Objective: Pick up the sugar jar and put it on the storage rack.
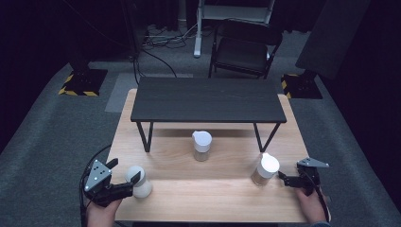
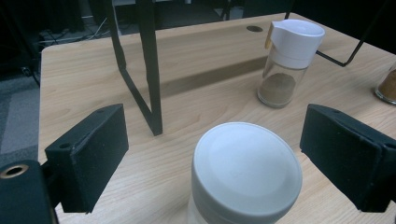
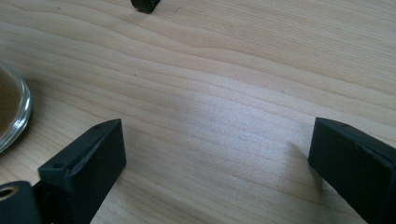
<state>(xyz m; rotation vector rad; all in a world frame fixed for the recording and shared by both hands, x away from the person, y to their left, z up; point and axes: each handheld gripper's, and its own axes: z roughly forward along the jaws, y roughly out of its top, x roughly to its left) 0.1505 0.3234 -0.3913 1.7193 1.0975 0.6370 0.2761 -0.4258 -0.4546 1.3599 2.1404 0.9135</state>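
Three glass spice jars with white lids stand on the wooden table [image 1: 213, 194]. The left jar [image 1: 138, 183] sits between the jaws of my left gripper [image 1: 125, 171], which is open. In the left gripper view its round lid [image 2: 245, 170] lies between the two spread jaws of the left gripper [image 2: 212, 140], with a gap on each side. The middle jar [image 1: 202, 144] [image 2: 288, 60] stands in front of the black shelf. My right gripper [image 1: 286, 180] is open just right of the right jar [image 1: 265, 169]. Bare wood lies between the right gripper's [image 3: 215, 144] jaws, with the jar's glass base [image 3: 11, 112] to their left.
A low black shelf [image 1: 208, 100] on thin legs [image 2: 149, 70] spans the back half of the table. One shelf foot [image 3: 144, 4] is ahead of the right gripper. A black chair [image 1: 243, 47] and stands are on the floor beyond the table.
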